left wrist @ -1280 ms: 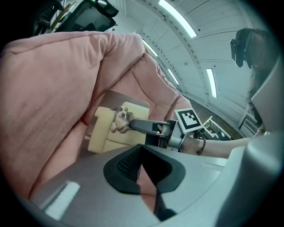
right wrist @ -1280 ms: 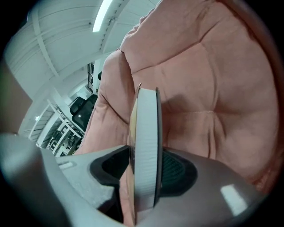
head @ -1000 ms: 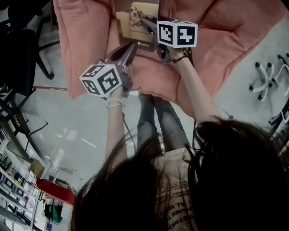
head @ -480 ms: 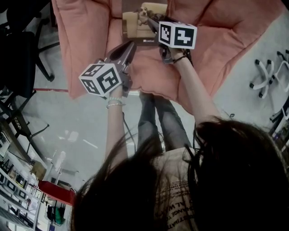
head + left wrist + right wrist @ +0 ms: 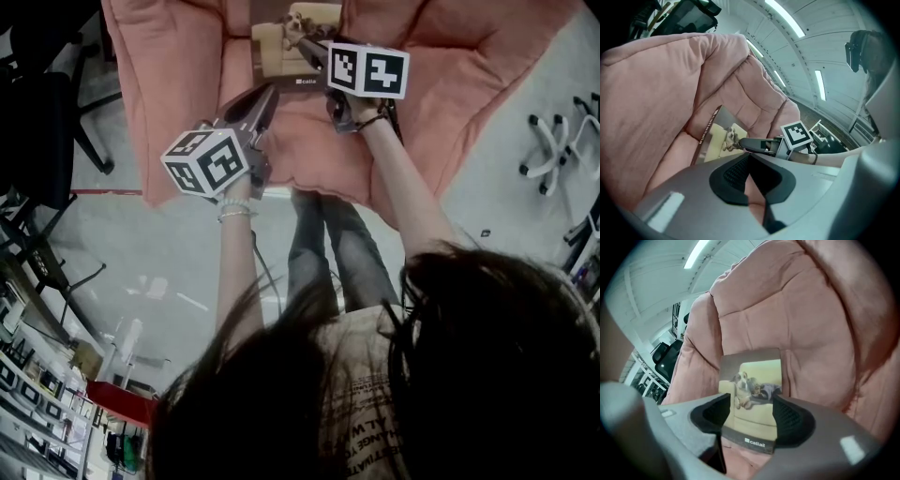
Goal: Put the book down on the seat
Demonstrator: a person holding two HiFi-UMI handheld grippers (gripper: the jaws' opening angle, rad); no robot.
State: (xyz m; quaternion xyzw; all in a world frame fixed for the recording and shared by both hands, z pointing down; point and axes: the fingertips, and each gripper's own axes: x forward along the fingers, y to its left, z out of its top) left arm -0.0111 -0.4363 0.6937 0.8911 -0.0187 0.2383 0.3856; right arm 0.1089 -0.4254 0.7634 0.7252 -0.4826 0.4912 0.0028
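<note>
Pink padded cushioning carries the book, which sits at the back of the seat, its far edge against the backrest; whether it lies quite flat or leans there I cannot tell. Its cover has a dark brown border around a picture of a dog stretched on a pale yellow sofa, with small white print on the band along the near edge.

It looks thin and light, with a stiff, smooth cover that could slip between pads. The near edge or the spine side seems the surest place to take it, since the soft seat will give underneath.

The right tool has just been opening, and its jaws stand wide at the book's near edge without pressing it. The left tool is clenched on nothing, near the seat's front edge.
</note>
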